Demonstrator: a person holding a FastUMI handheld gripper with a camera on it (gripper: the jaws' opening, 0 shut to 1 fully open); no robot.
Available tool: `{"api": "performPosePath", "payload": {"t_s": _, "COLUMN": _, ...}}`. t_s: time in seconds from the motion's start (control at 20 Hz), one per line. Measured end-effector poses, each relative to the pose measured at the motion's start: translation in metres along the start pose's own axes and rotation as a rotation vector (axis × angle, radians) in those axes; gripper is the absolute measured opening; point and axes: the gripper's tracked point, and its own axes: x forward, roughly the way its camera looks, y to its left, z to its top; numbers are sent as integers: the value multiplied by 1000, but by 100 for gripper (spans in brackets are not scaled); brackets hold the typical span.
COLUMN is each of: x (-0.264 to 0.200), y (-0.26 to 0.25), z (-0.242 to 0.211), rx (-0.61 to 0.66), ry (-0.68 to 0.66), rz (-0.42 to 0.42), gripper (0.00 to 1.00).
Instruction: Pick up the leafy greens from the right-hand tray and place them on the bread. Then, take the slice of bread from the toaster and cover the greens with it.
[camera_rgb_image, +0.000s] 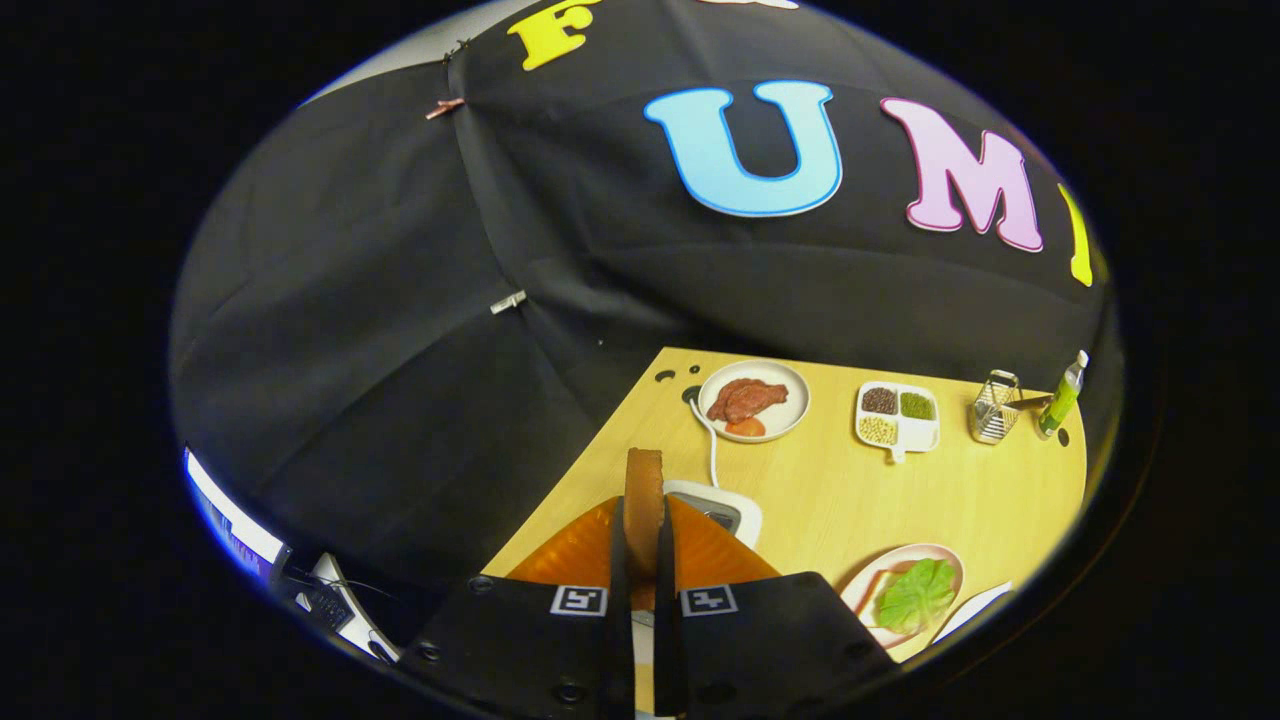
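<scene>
The tongs (641, 545) are pinching a bread slice (643, 490) edge-on above the toaster (715, 510); the thin grip is risking a slip before reaching the leafy greens (915, 595) lying on their plate (948, 560) to the right.

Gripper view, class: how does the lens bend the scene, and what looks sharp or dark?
Gripper view: fisheye curves the table edges; the tool, shut on the bread slice, looms large; far plate of meat stays small yet sharp; the cloth wall is dim, the tabletop evenly lit.
</scene>
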Motion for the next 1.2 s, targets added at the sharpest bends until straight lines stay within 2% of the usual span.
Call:
{"api": "performPosePath", "payload": {"t_s": 0.15, "x": -32, "y": -40, "z": 15, "rx": -3, "ry": -45, "rz": -44, "gripper": 12}}
{"api": "performPosePath", "payload": {"t_s": 0.3, "x": -60, "y": -93, "z": 10, "rx": -1, "ry": -51, "rz": -112, "gripper": 12}}
{"api": "performPosePath", "payload": {"t_s": 0.6, "x": -95, "y": -189, "z": -33, "rx": 73, "ry": -1, "rz": -239, "gripper": 12}}
{"api": "performPosePath", "payload": {"t_s": 0.85, "x": -89, "y": -242, "z": -97, "rx": 155, "ry": 54, "rz": -310, "gripper": 12}}
{"api": "performPosePath", "payload": {"t_s": 1.05, "x": -67, "y": -252, "z": -136, "rx": 270, "ry": 93, "rz": -300, "gripper": 12}}
{"api": "performPosePath", "payload": {"t_s": 1.2, "x": -49, "y": -254, "z": -148, "rx": 296, "ry": 107, "rz": -285, "gripper": 12}}
